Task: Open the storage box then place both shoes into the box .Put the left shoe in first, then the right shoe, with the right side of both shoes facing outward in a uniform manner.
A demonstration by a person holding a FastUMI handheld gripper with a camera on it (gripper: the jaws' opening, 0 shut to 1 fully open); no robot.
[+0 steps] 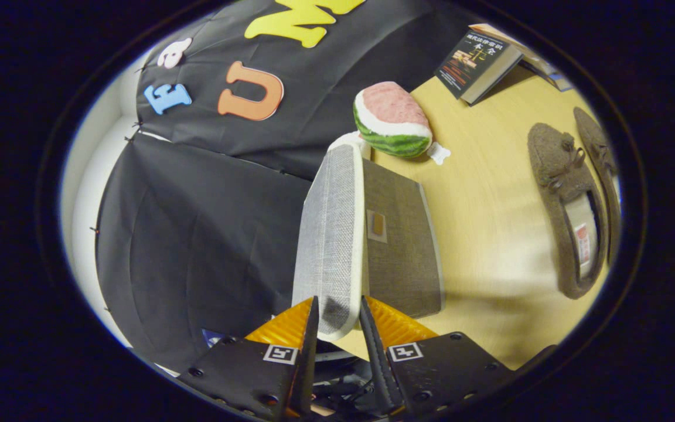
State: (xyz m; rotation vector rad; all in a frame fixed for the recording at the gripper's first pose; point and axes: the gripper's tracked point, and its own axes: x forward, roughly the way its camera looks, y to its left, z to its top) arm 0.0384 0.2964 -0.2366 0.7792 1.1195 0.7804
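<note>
The fingers (338, 319) sit at 6 o'clock, closed to a narrow gap on the near edge of the lid (330, 234), one finger on each side of it; both appear to press on the white rim. The lid stands lifted, seen edge-on, running from the fingers toward 12 o'clock. Just right of it is the grey fabric box (402, 246), touching the lid along its length, resting on the tabletop (490, 193). Beyond the lid's far end, at about 1 o'clock, lies a watermelon toy (393, 120), close to the box's far corner. Farther on at 1 to 2 o'clock a book (478, 64) leans. At 3 o'clock, well apart from the box, lie the two shoes (569, 211), side by side, openings up; neither is in the box yet.

By my judgement the opening step is under way. The hold is only on the rim's edge, so the soft lid could slip out and drop shut if the pull turns sideways. Pulling too hard may drag the light box across the tabletop or tip it. Swinging the lid fully back might knock the toy. Which shoe is the left one I cannot tell from here, so picking the wrong one first is a risk.
</note>
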